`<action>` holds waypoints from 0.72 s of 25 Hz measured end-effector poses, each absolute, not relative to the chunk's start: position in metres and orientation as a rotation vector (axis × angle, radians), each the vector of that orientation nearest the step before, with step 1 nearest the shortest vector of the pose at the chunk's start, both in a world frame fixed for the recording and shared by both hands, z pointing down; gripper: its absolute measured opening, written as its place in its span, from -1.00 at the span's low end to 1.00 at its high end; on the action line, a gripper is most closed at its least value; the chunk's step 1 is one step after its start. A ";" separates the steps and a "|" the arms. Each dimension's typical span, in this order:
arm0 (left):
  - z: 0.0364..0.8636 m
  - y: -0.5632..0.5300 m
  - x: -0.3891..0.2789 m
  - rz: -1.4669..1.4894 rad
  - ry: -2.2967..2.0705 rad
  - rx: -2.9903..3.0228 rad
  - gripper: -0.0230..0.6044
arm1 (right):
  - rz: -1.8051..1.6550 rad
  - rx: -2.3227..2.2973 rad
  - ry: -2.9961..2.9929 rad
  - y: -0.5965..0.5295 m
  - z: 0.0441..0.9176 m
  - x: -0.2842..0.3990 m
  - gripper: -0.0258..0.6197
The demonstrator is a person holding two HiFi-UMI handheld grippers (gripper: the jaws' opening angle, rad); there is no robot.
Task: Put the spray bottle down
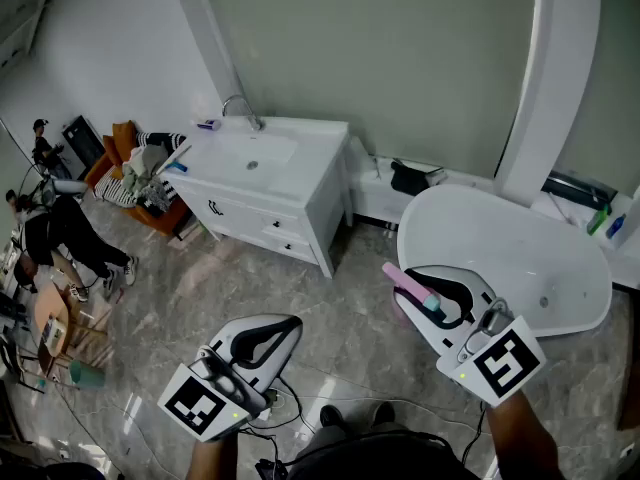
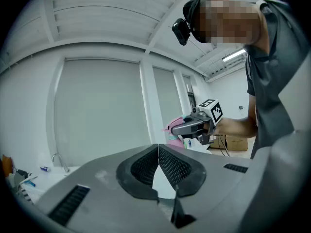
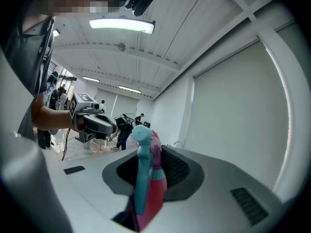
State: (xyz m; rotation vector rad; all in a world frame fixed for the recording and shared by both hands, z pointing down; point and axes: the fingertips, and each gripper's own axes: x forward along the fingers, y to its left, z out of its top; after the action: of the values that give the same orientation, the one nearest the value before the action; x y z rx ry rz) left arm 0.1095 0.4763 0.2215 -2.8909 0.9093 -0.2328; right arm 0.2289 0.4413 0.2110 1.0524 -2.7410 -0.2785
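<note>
Jaws on my right gripper point(image 3: 156, 158) are clamping the spray bottle point(image 3: 147, 188). The black pads are pressing on its pink and teal body, and its teal head is poking out past the jaw tips. From the head view I am seeing that bottle hanging in the air in the gripper, over the grey marbled floor point(image 1: 340, 313) and just beside the near end of the white bathtub point(image 1: 585, 298), touching neither of them. My left gripper point(image 1: 287, 325) is hovering lower and to the left of the right one, well apart from it. Its jaws are resting together with nothing between them. Its own view is showing the two ribbed pads meeting at the tip, with the right gripper and the pink bottle off to the right in the background. Beyond both grippers, a white sink counter point(image 1: 310, 168) is standing against the wall with a curved faucet point(image 1: 241, 107) at its back edge. A couple of small bottles point(image 1: 607, 218) are sitting on the ledge behind the tub. Far to the left, a person point(image 1: 62, 233) is bending over near some clutter.
</note>
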 end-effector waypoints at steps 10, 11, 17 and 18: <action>0.229 0.475 0.107 -0.260 0.968 -2.884 -0.91 | -0.251 1.033 -2.753 0.434 0.219 0.241 -0.65; 0.229 0.475 0.106 -0.263 0.972 -2.886 -0.91 | -0.249 1.032 -2.752 0.433 0.219 0.240 -0.65; 0.230 0.471 0.099 -0.241 0.980 -2.884 -0.91 | -0.223 1.011 -2.761 0.432 0.219 0.234 -0.65; 0.229 0.469 0.097 -0.237 0.979 -2.883 -0.91 | -0.220 1.012 -2.760 0.430 0.219 0.232 -0.65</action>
State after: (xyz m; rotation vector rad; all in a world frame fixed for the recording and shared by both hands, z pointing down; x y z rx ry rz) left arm 0.0972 0.4693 0.2292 -2.8826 0.9792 -0.2368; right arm 0.2325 0.4302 0.2194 1.0116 -2.7596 -0.2199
